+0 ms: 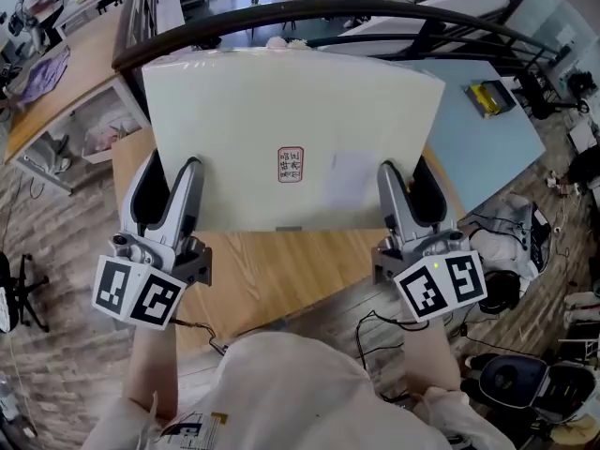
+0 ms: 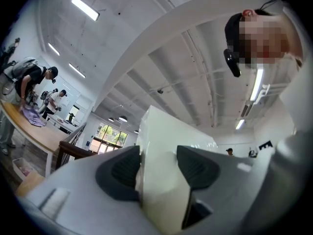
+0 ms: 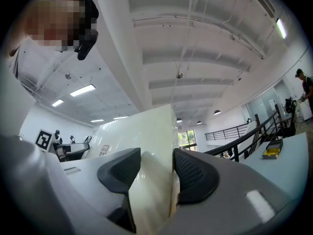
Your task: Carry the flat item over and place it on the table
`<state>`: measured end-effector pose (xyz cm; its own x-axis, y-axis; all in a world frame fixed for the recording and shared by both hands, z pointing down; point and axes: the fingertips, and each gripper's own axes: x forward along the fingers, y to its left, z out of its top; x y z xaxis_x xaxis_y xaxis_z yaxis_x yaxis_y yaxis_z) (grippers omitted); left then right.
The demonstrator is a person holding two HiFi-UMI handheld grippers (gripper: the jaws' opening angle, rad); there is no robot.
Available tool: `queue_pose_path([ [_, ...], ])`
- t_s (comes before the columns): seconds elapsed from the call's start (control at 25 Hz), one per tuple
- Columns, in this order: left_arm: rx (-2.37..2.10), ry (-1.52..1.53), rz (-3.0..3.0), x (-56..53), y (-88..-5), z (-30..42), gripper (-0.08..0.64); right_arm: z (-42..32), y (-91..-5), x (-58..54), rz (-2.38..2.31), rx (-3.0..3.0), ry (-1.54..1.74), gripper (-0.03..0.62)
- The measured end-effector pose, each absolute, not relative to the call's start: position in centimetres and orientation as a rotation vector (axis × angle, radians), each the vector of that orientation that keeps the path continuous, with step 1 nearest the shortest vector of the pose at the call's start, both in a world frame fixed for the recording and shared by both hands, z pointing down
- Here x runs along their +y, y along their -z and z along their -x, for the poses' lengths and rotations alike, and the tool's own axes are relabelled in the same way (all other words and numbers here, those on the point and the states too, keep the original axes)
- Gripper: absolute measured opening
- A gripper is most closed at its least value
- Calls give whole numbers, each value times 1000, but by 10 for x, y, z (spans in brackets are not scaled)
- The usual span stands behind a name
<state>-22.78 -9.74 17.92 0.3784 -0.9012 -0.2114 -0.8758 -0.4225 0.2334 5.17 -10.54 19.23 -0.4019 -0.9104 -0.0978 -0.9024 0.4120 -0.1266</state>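
Observation:
A large flat cream-white board [image 1: 281,120] with a small red-printed label at its middle is held up in front of me, tilted back. My left gripper [image 1: 169,190] is shut on the board's lower left edge, and my right gripper [image 1: 408,190] is shut on its lower right edge. In the left gripper view the board [image 2: 161,151] sits pinched between the two dark pads [image 2: 122,170]. The right gripper view shows the board [image 3: 146,141] clamped the same way between its pads [image 3: 193,173]. A wooden table [image 1: 272,270] lies directly below the board.
A dark curved railing [image 1: 309,12] runs behind the board. A light blue table [image 1: 487,129] with a yellow object [image 1: 489,97] stands at right. Cables, bags and a chair litter the floor at lower right. Another wooden desk [image 1: 66,73] with people is at far left.

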Motion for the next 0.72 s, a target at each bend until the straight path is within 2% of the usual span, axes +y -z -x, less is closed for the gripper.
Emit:
queue_pose_path([
  [0.72, -1688, 405, -2438, -170, -213, 208, 224, -71, -226, -191, 1556, 2564, 185, 210],
])
